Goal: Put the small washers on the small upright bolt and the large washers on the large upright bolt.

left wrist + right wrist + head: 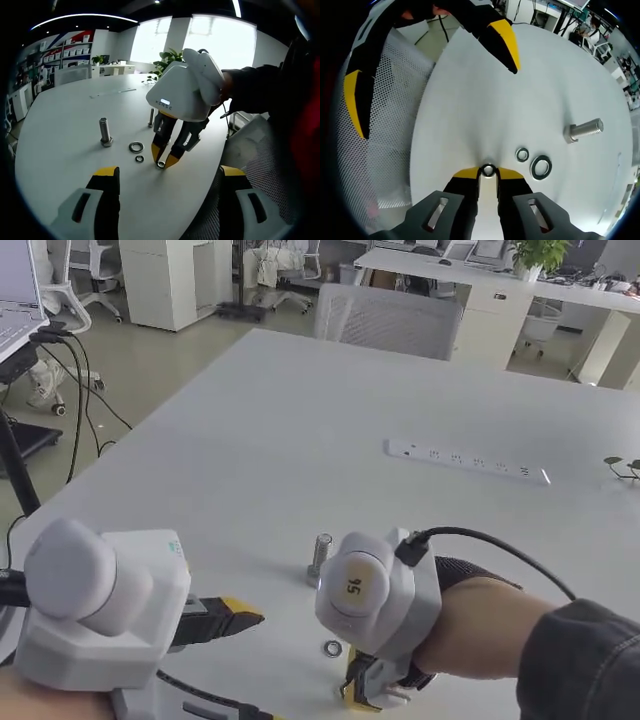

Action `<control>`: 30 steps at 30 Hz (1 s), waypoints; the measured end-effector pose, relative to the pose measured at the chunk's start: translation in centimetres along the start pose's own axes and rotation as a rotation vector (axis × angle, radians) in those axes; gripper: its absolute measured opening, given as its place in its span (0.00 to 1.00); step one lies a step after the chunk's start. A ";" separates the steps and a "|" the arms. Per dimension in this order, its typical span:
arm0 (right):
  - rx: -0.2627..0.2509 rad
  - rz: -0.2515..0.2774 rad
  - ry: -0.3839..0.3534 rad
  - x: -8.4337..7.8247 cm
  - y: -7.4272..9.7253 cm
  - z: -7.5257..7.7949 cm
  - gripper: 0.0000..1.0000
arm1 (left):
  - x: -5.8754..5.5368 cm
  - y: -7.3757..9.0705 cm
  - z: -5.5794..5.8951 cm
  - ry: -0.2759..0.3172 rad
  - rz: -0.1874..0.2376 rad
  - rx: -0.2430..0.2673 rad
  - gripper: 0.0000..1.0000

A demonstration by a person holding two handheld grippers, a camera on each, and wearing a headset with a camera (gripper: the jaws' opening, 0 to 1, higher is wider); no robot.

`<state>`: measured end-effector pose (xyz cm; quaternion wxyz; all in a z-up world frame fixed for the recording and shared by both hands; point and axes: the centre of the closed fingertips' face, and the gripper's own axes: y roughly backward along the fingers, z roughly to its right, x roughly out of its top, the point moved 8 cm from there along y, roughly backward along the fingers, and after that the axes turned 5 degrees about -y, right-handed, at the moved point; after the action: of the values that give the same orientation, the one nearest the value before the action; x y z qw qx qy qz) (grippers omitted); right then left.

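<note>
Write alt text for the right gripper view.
The right gripper is shut on a small washer at the white table. A second small washer, a large washer and a large upright bolt sit to the right; the open left gripper is at the top.

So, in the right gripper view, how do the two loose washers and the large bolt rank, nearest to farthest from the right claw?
1. Small washer, just right of the right claw, which grips a third washer.
2. Large washer, further right.
3. Large bolt, far right, higher in the view.
</note>
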<state>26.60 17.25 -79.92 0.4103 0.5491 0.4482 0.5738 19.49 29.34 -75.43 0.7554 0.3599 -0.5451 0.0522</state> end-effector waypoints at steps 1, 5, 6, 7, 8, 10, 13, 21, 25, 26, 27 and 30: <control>0.000 0.000 0.000 0.0 0.0 0.0 0.14 | 0.0 0.0 0.0 0.000 0.000 0.000 0.80; 0.000 0.001 0.001 0.0 0.0 0.0 0.14 | 0.1 0.0 0.0 0.000 0.001 0.000 0.80; 0.000 0.001 0.003 0.0 0.0 -0.1 0.14 | 0.1 0.0 0.0 0.000 0.002 -0.001 0.80; -0.001 0.002 0.005 0.0 0.0 -0.1 0.15 | 0.1 0.0 0.0 0.000 0.002 -0.001 0.80; -0.002 0.002 0.007 0.0 0.0 -0.1 0.15 | 0.1 0.0 0.0 -0.001 0.002 -0.001 0.80; -0.005 0.005 0.012 0.0 0.0 -0.2 0.15 | 0.1 0.1 0.0 -0.001 0.002 -0.001 0.80; -0.015 0.002 0.013 -0.1 0.1 -0.3 0.16 | 0.2 0.1 0.0 -0.002 0.002 -0.001 0.80; -0.024 -0.004 0.018 -0.2 0.2 -0.4 0.15 | 0.2 0.0 0.0 -0.001 0.003 -0.002 0.80; -0.021 0.005 0.013 0.0 0.1 -0.4 0.15 | 0.2 0.1 -0.1 0.001 0.004 0.001 0.80; -0.019 0.006 0.017 0.0 0.1 -0.4 0.15 | 0.2 0.1 -0.1 0.002 0.006 0.002 0.80; -0.018 0.007 0.015 0.0 0.1 -0.4 0.15 | 0.2 0.1 -0.1 0.002 0.006 0.002 0.80; -0.015 0.014 0.001 -0.1 0.1 -0.3 0.15 | 0.1 0.2 -0.1 0.003 0.007 0.003 0.80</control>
<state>26.27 17.12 -79.79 0.4100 0.5487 0.4401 0.5806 19.59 29.49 -75.25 0.7555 0.3590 -0.5452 0.0565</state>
